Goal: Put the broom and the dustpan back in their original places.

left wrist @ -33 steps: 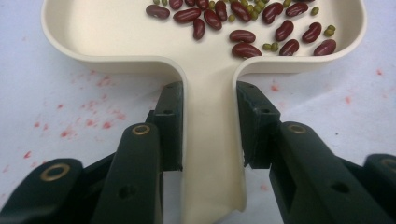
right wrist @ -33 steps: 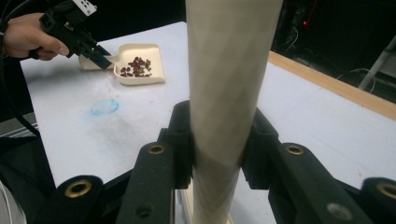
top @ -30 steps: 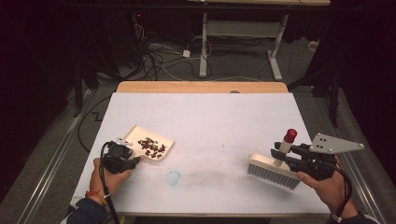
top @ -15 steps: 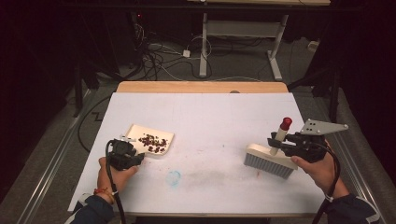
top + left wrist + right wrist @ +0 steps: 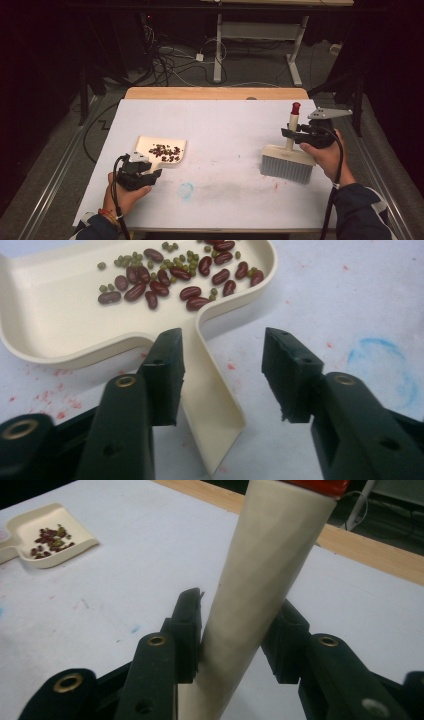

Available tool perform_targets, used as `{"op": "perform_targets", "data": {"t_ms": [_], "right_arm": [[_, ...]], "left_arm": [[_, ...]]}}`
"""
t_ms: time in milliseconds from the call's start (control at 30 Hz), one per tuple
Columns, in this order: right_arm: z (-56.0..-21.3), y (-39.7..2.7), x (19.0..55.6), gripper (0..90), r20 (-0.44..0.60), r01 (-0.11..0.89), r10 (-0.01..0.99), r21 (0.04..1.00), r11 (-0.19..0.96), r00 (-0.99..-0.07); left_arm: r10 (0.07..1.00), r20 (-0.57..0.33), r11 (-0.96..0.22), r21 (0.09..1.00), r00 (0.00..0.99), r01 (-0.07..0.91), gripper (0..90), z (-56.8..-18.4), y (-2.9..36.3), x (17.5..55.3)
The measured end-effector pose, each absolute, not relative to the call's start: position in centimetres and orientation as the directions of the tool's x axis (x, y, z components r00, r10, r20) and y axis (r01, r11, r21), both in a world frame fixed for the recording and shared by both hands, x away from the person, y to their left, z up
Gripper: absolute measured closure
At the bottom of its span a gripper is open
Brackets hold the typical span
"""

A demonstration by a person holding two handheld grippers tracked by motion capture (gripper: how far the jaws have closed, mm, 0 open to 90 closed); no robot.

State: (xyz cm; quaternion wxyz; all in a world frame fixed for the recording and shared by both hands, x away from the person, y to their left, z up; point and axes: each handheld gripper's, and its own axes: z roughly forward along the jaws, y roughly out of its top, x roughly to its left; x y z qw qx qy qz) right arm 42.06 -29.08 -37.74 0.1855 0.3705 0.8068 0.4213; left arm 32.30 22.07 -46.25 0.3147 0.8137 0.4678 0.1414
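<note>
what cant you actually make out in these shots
- Brush bristle tips: high view, too small to tell whether they touch the table.
- Brush head: right gripper view, cut off by the bottom edge behind the right gripper.
- Dustpan far rim: left gripper view, cut off at the top edge.
- Beans: high view, too small to count.

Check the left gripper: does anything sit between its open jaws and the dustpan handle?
Nothing visible does. The left gripper is open, and the dustpan handle runs straight into the gap, lying close beside one jaw. The beans stay up in the pan.
</note>
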Motion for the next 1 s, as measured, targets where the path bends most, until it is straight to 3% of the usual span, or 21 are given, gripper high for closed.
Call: {"op": "perform_targets", "data": {"t_ms": [233, 433, 533, 667, 1000], "right_arm": [[-39.2, -27.9, 45.3, 60.4, -0.023, 0.500, 0.829, 0.788, 0.360, -0.559], [-40.6, -26.3, 47.0, 54.8, -0.069, 0.522, 0.864, 0.772, 0.363, -0.498], [-40.9, -25.8, 47.3, 52.2, -0.129, 0.516, 0.884, 0.770, 0.375, -0.450], [-40.6, -26.4, 47.2, 50.3, -0.116, 0.498, 0.913, 0.808, 0.316, -0.391], [-40.7, -27.0, 46.3, 47.0, -0.049, 0.463, 0.915, 0.851, 0.248, -0.400]], "left_arm": [[0.787, 0.058, -0.451, 0.734, 0.615, 0.508, 34.4, -46.0, 22.1, 31.1], [0.769, 0.118, -0.476, 0.762, 0.629, 0.439, 22.1, -46.3, 21.9, 30.4], [0.762, 0.138, -0.490, 0.763, 0.633, 0.423, 22.0, -46.2, 21.8, 30.1], [0.756, 0.147, -0.495, 0.767, 0.638, 0.409, 22.0, -46.3, 21.9, 29.7], [0.742, 0.160, -0.507, 0.769, 0.651, 0.388, 19.9, -46.5, 21.8, 29.4]]}}
